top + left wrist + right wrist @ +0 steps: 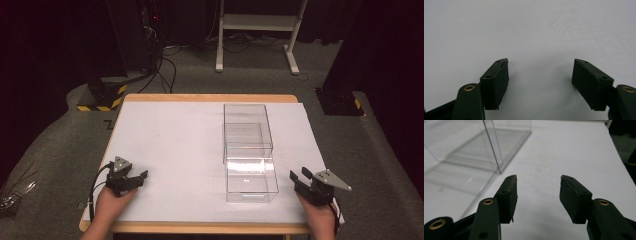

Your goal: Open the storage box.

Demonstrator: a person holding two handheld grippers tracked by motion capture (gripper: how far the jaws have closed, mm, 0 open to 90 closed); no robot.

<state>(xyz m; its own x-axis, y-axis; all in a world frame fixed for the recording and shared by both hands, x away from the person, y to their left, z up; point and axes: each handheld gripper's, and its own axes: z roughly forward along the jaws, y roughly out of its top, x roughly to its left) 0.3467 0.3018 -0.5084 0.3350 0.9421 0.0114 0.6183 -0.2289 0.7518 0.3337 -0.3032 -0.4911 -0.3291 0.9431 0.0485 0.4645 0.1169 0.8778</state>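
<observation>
Landmark: the clear box [250, 179], the nearer of two see-through boxes on the worktop [170, 145]; every place below is given from it.
Count, boxes: two. The clear box stands close to the worktop's near edge, right of the middle. The far box [247, 131] stands straight behind it; the two look to be touching, though the clear walls make the join hard to read.
Count, tools: two, one in each hand.
Count, hands: two, coming in over the near edge.
Right tool [302, 179]: just to the right of the clear box and apart from it, low over the white sheet, jaws aimed toward the box.
Right tool, state: jaws spread wide, nothing between them; the right gripper view [538, 195] shows bare sheet in the gap and the box wall off to the left.
Right hand [320, 212]: wrapped round the tool body from behind, forearm cut off by the picture's bottom edge.
Left tool [136, 180]: well to the left of the clear box, near the worktop's left corner.
Left tool, state: jaws wide apart and empty; in the left gripper view [540, 82] there is white sheet between them.
Left hand [112, 202]: low at the near edge, forearm cut off below.
Hard to make out: the boxes' edges and any lid or drawer parts.
</observation>
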